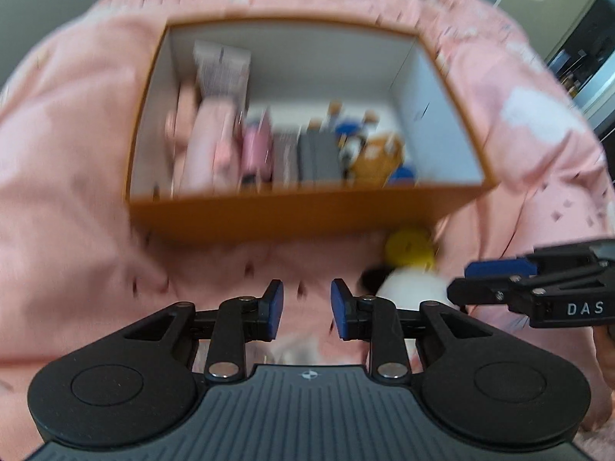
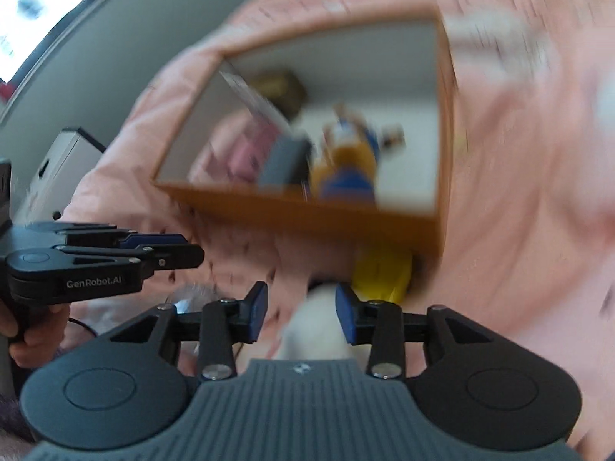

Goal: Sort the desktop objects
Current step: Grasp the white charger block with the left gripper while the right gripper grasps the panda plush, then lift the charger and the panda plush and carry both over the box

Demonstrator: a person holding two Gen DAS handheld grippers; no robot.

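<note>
Orange box contents blurred; both claws apart, white object perhaps between right claw.

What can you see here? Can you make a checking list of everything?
Surface: pink cloth, wrinkled.
Job's things: orange box open, blurred items inside; white toy and yellow object outside, in front of it.
Clutter: nothing seen.
Grippers: left gripper open, empty; right gripper open, fingers around the white toy.
Cables: thin dark one, lower left in the right view.
Surroundings: white case, grey wall.
</note>
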